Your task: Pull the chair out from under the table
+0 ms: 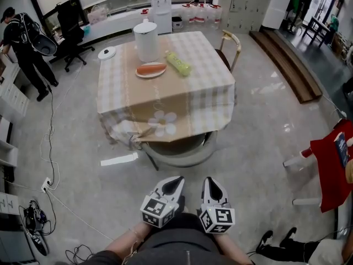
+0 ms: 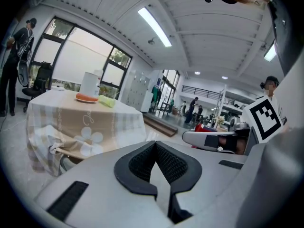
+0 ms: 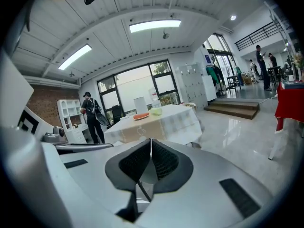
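Head view puts the left tool (image 1: 174, 183) near the bottom, jaws pressed together with nothing between them, apart from the chair (image 1: 182, 149). The chair's curved pale back shows just below the cloth (image 1: 165, 101) hanging over the desk's near edge, and its seat is tucked beneath. To the right, the right tool (image 1: 213, 184) is likewise closed and empty. Neither touches the chair yet, so the reach is judged to be the step in hand. Done well, both tools would open before arriving, take the back rim left and right of centre, and draw it straight toward the person. They should keep clear of the cloth so the plate (image 1: 151, 69) and white canister (image 1: 146, 41) stay put.
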A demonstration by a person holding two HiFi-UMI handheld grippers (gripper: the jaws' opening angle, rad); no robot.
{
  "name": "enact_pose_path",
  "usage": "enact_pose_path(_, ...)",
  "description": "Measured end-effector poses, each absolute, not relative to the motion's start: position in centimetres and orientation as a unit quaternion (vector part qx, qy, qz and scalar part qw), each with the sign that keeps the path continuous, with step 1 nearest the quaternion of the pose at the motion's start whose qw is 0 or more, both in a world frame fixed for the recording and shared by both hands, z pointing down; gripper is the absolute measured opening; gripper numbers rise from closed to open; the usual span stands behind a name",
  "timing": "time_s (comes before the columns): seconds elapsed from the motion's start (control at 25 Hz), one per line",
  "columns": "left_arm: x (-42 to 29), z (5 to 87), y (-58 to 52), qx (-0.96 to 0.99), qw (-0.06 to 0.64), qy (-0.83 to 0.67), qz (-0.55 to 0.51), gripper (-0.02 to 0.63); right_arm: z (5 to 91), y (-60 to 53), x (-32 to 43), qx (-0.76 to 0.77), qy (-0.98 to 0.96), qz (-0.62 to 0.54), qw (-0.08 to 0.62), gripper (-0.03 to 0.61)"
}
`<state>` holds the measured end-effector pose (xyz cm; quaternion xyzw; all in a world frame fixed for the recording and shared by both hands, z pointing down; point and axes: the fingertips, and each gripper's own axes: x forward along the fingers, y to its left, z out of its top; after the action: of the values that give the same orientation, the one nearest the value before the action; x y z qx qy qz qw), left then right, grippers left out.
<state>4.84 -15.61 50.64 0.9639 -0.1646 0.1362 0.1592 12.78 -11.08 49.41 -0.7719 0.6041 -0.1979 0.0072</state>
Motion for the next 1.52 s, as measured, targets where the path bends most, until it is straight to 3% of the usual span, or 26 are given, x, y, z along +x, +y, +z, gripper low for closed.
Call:
enact_pose_path(0.84, 8.5, 49.7, -25.4, 0.958, 0.212, -0.131, 0.141, 0.008, 47.8, -21.7, 15.4, -0.722, 0.653, -0.227, -0.002, 0.012)
enact_pose_path(1.52, 6.9, 50.7, -29.3, 0.958, 0.208, -0.137, 0.141, 0.009, 49.6, -26.1, 15.8, -0.726, 0.65, -0.225, 0.003, 0.012)
